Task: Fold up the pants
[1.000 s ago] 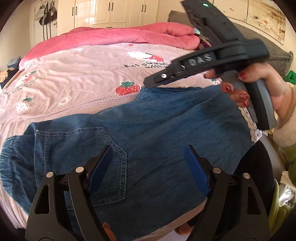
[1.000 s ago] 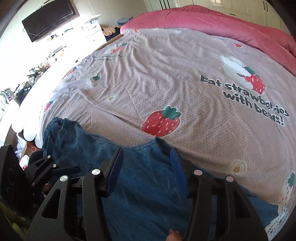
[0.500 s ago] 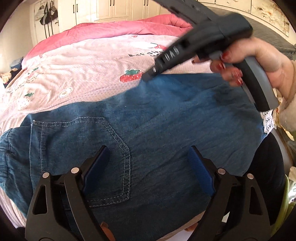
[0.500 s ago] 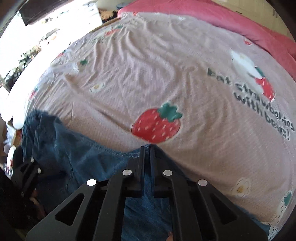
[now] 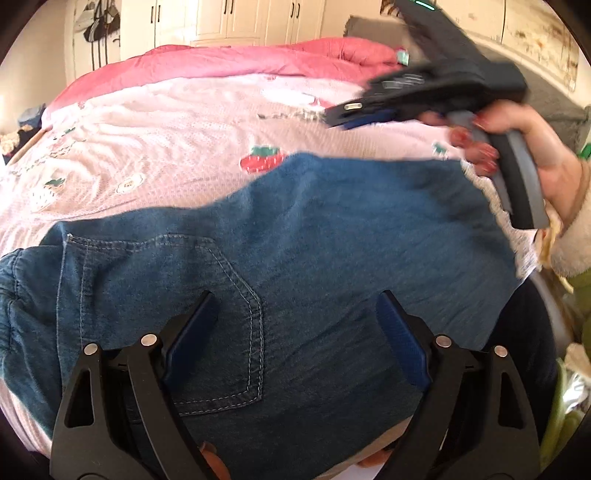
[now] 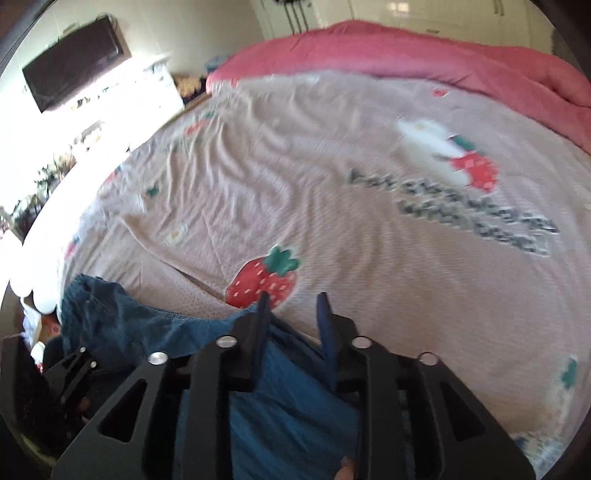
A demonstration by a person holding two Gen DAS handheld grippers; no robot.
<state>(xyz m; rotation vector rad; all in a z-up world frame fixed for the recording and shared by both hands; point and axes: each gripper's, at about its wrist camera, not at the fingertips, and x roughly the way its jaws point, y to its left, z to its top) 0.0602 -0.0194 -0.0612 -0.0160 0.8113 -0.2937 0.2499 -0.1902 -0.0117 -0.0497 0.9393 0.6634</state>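
Item: denim pants (image 5: 295,258), spread flat on pink strawberry bedsheet (image 5: 166,147), filling centre and lower half of left-wrist frame; back pocket (image 5: 184,314) at lower left.
L gripper (image 5: 295,328): jaws wide apart, hovering over pocket area, nothing held.
R gripper (image 6: 291,314): jaws part-open, empty, above far hem at lower centre of its frame.
Step, prob.: pick grip pts for a fold. Advice: pinch all layers at the edge, lift both ends evenly, keep cloth taut.

– What fills the room?
– A bed (image 6: 332,177) in a pink strawberry-print sheet, a pink quilt (image 5: 236,62) bunched along its far edge.
– And behind it?
– Cream wardrobe doors (image 5: 236,18); a dark television (image 6: 74,81) hangs on the sunlit wall.
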